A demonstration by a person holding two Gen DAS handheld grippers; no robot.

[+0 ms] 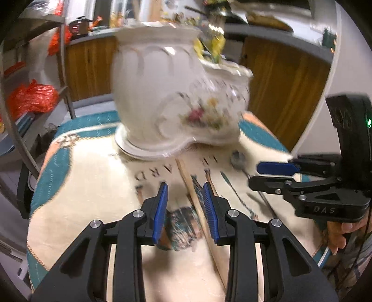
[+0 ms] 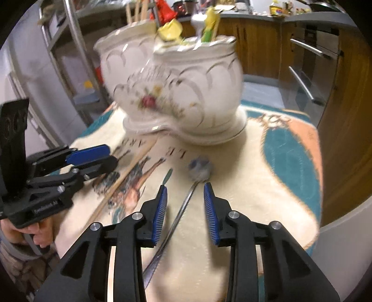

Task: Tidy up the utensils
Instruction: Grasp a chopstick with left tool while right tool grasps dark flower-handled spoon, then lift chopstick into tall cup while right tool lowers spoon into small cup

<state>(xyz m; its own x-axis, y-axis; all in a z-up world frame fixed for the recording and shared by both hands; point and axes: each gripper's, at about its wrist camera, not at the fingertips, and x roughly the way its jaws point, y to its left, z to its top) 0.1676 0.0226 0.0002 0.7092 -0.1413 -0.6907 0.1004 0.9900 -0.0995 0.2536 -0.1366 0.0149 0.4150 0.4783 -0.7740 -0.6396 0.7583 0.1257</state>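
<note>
While two white ceramic pots stand touching at the far side of a printed tablecloth, two hand-held grippers are seen angled down over the utensils lying on it. The left gripper is held with its blue pads apart, a wooden stick lying on the cloth between them, close to the right pad, with no grip on it to be seen. The right gripper is likewise held parted, nothing clasped, above a metal spoon whose bowl points toward the pots and whose handle runs back between the fingers. The floral pot, nearer the spoon, is shown with yellow and green items in it; wooden sticks are seen rising from the plainer one. Both views are blurred.
</note>
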